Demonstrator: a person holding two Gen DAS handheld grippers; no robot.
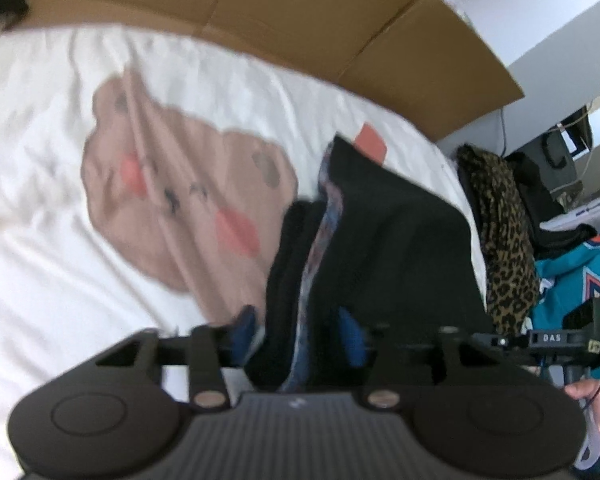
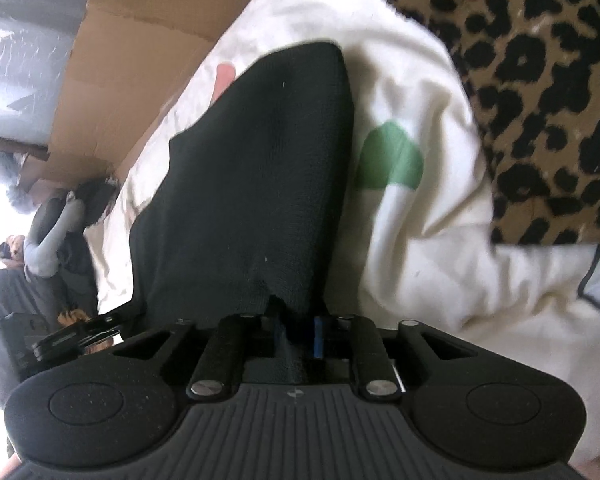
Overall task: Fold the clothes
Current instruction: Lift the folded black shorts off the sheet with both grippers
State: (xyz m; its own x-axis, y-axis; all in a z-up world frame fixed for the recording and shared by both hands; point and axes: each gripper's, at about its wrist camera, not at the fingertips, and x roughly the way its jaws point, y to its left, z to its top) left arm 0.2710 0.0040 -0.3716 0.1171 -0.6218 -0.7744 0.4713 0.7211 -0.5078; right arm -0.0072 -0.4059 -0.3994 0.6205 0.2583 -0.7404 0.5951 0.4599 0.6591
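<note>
A black knit garment (image 1: 384, 240) with a bluish patterned lining hangs stretched between both grippers, above a white bedspread (image 1: 40, 260) printed with a brown bear face. My left gripper (image 1: 300, 334) is shut on one edge of the garment, its blue pads (image 1: 244, 328) pressing the bunched cloth. In the right wrist view the same black garment (image 2: 252, 176) runs away from my right gripper (image 2: 298, 338), which is shut on its near edge; the blue pads (image 2: 319, 338) barely show.
A leopard-print garment (image 1: 500, 232) and a teal jersey (image 1: 572, 280) lie at the bed's right side; the leopard print also fills the right wrist view's top right (image 2: 540, 80). Flattened cardboard (image 1: 300, 20) stands behind the bed. The other gripper's body (image 1: 560, 340) shows at right.
</note>
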